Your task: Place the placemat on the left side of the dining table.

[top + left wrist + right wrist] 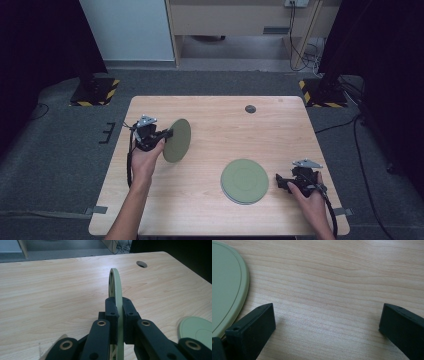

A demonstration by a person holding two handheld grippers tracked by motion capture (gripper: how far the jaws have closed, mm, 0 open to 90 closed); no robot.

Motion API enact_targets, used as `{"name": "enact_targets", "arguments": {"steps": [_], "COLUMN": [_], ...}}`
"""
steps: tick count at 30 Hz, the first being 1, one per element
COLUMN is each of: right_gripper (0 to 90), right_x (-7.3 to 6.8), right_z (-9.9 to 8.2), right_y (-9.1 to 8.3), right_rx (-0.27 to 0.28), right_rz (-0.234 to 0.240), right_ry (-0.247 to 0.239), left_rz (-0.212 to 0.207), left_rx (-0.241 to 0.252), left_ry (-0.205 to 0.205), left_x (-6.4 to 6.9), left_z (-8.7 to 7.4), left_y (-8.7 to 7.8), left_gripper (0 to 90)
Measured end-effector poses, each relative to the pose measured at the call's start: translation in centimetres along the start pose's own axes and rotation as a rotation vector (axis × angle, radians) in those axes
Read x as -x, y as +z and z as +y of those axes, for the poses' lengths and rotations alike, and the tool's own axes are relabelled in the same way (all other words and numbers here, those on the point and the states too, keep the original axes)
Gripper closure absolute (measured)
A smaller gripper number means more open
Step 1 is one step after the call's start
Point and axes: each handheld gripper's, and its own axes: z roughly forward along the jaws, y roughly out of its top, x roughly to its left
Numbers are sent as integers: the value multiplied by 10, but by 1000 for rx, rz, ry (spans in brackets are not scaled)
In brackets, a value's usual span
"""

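My left gripper [167, 134] is shut on the rim of a green plate [177, 140], held on edge above the left half of the wooden table [215, 120]. In the left gripper view the plate [115, 285] stands upright, edge-on, pinched between the jaws of the left gripper [120, 315]. A stack of green plates [244, 181] lies flat at the front right. My right gripper [278, 182] rests just right of that stack, pointing at it. In the right gripper view the right gripper [327, 322] stands open over bare wood, with the stack's rim [227, 290] beside its left jaw.
A round cable hole [250, 109] sits near the table's far edge. Grey carpet surrounds the table. Black stands with yellow-striped bases [95, 92] flank the far corners, and cables trail at the back right.
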Motion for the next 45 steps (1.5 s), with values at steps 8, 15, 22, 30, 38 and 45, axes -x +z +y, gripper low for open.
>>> {"name": "enact_targets", "arguments": {"steps": [8,15,22,30,38,45], "right_gripper": [8,8,8,8,8,8], "right_x": [0,0,0,0,0,0], "right_z": [0,0,0,0,0,0], "right_y": [0,0,0,0,0,0], "right_rx": [0,0,0,1,0,0], "right_rz": [1,-1,-1,-2,-1,-2], "right_ry": [0,1,0,1,1,1], "left_rz": [28,46,59,78,91,115], "left_rx": [-2,-9,-16,-25,-40,-63], "left_ry": [-10,-15,-21,-31,-57,-41], "left_x": [-13,-24,-32,-44,-57,-65], "left_z": [-5,-7,-11,-17,-23,-30], "left_y": [-6,-9,-9,-11,-13,-13], "left_gripper": [852,852,852,852,851,851]}}
